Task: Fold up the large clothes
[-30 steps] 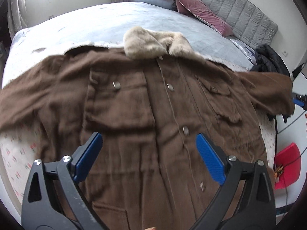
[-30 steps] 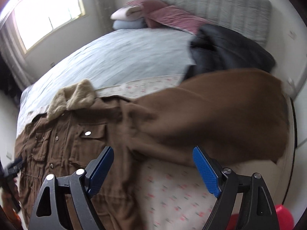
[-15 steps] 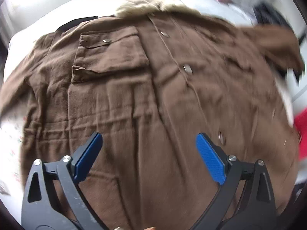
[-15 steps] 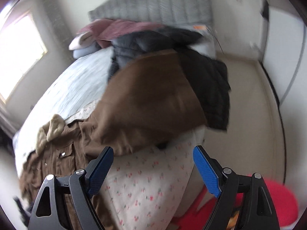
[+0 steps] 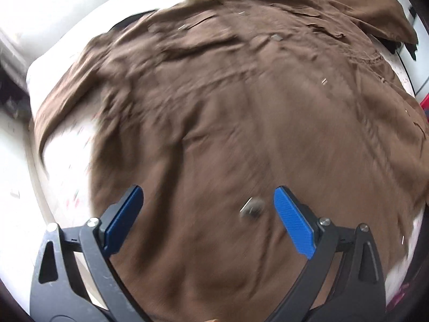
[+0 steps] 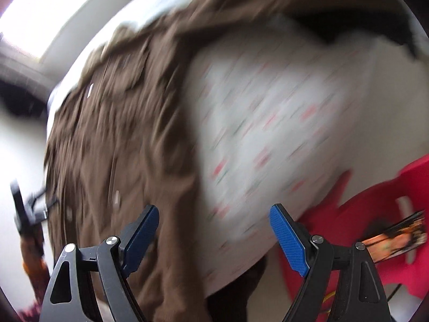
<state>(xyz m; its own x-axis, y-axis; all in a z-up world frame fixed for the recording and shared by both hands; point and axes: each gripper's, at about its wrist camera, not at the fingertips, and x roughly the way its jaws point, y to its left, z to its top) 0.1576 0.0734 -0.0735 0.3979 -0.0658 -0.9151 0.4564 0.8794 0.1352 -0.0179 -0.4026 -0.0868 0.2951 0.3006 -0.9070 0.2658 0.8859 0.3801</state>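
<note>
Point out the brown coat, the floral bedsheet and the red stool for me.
brown coat (image 5: 241, 123), left wrist view, middle of its front panel
floral bedsheet (image 6: 268, 123), right wrist view, bare patch beside the coat
red stool (image 6: 375, 268), right wrist view, its top surface

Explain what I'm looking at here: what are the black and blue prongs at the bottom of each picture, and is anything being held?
Those prongs are handheld grippers, one in each of a person's hands, each carrying a wide-angle camera that looks along its jaws. One picture comes from the left gripper, the other from the right gripper. Both point steeply down at a brown coat spread front-up on a bed with a patterned sheet. Both pairs of jaws stand wide open and hold nothing. The red object beside the bed is too blurred to identify.
</note>
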